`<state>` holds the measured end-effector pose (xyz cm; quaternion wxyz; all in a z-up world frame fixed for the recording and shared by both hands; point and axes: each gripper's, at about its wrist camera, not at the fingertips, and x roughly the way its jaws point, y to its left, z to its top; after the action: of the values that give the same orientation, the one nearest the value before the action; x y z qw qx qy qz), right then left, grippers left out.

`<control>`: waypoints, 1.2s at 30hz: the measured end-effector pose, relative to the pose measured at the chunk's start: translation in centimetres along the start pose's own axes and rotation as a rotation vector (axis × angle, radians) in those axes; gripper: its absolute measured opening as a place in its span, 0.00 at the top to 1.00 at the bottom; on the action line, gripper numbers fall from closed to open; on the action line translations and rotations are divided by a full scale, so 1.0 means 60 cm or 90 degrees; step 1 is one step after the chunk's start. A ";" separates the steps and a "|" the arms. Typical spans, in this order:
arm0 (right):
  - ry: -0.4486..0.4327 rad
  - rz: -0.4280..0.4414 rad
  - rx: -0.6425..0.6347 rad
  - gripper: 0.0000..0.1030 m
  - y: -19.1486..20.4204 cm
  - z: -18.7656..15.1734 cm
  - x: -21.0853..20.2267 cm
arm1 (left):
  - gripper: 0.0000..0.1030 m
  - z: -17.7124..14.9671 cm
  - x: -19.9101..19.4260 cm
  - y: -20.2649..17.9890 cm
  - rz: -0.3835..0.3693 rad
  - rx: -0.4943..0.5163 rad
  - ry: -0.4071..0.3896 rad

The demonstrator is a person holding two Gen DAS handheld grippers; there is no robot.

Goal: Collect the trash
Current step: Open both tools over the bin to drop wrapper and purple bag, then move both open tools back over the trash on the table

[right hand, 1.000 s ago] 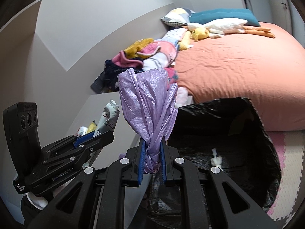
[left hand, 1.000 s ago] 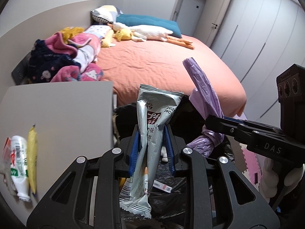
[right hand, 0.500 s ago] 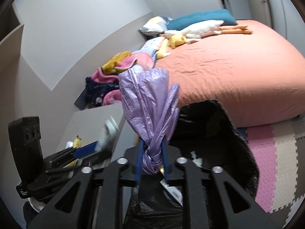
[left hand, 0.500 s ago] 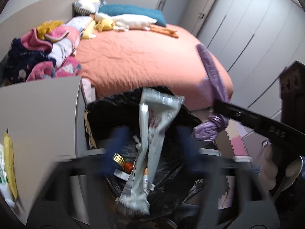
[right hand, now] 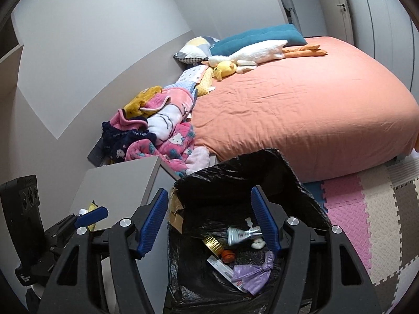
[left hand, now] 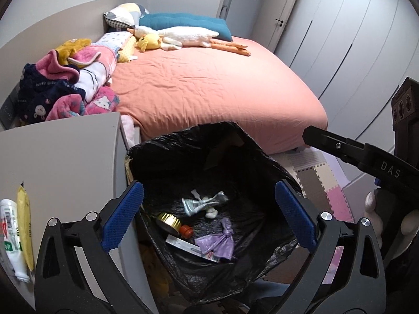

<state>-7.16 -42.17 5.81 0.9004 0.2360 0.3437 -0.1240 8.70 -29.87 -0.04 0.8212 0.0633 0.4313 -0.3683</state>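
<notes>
Left gripper [left hand: 208, 213]: jaws just sprung wide, empty.
Right gripper [right hand: 207, 221]: jaws just parted, empty.
Silver wrapper [left hand: 203, 204]: below both, in the black bin bag [left hand: 183, 146]; probably light, crinkly.
Purple bag [left hand: 217, 243]: beside it; likely soft, best taken by the knot.

Bin mouth: we see the black-lined trash bin [left hand: 183, 146] open above.
Left of bin: grey cabinet top [left hand: 65, 151], bare beside it.
Behind bin: bed [right hand: 301, 110] blocks.
Right of bin: foam mat [right hand: 366, 222], probably passable.

Trash bag [left hand: 264, 162] right of table [left hand: 65, 154], before bed [left hand: 209, 86]; wrapper [left hand: 203, 204], knotted bag [left hand: 217, 243] inside.
</notes>
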 end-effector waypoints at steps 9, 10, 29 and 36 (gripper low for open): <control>0.009 0.022 -0.021 0.35 0.032 -0.005 0.011 | 0.06 -0.013 -0.024 0.019 0.012 -0.014 -0.023; 0.009 0.027 -0.025 0.35 0.036 -0.006 0.011 | 0.06 -0.014 -0.027 0.022 0.015 -0.016 -0.023; 0.053 0.107 -0.097 0.35 0.154 -0.023 0.059 | 0.06 -0.059 -0.096 0.116 0.097 -0.082 -0.051; 0.074 0.131 -0.120 0.35 0.197 -0.034 0.079 | 0.06 -0.082 -0.122 0.153 0.127 -0.113 -0.056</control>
<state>-0.29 -31.26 5.29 0.9051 0.1907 0.3797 0.0155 8.91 -17.15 0.46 0.8743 0.0169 0.4171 -0.2476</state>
